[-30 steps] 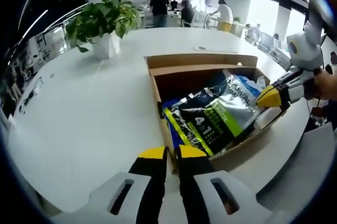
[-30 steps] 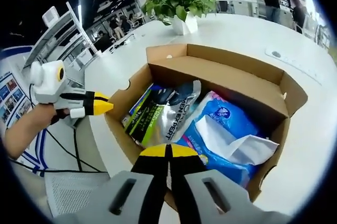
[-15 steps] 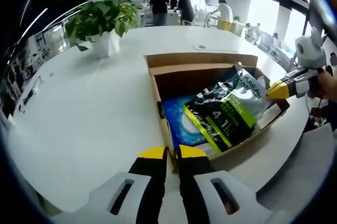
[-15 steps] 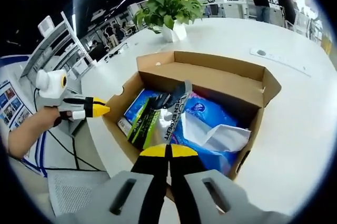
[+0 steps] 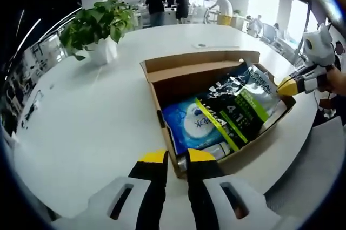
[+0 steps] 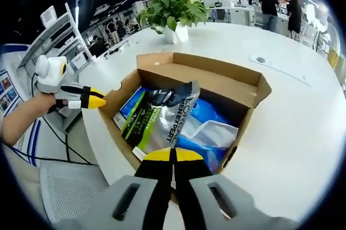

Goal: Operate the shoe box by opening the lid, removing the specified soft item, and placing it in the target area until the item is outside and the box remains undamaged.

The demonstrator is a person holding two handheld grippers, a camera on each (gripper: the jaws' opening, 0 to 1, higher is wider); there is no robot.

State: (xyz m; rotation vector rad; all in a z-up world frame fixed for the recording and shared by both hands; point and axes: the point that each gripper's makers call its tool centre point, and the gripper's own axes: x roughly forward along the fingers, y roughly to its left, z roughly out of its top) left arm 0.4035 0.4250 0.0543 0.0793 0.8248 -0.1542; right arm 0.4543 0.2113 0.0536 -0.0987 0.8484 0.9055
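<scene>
1. Lying open on the white desk, the shoe box is seen holding a dark pouch on blue packs.
2. The left gripper is closed at the box's near wall.
3. The right gripper is closed at the box's opposite wall.

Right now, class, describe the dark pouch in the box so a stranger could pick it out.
On the white table sits an open cardboard box. The pouch lies slanted over blue packs; it alone is black and silver with green stripes.
</scene>
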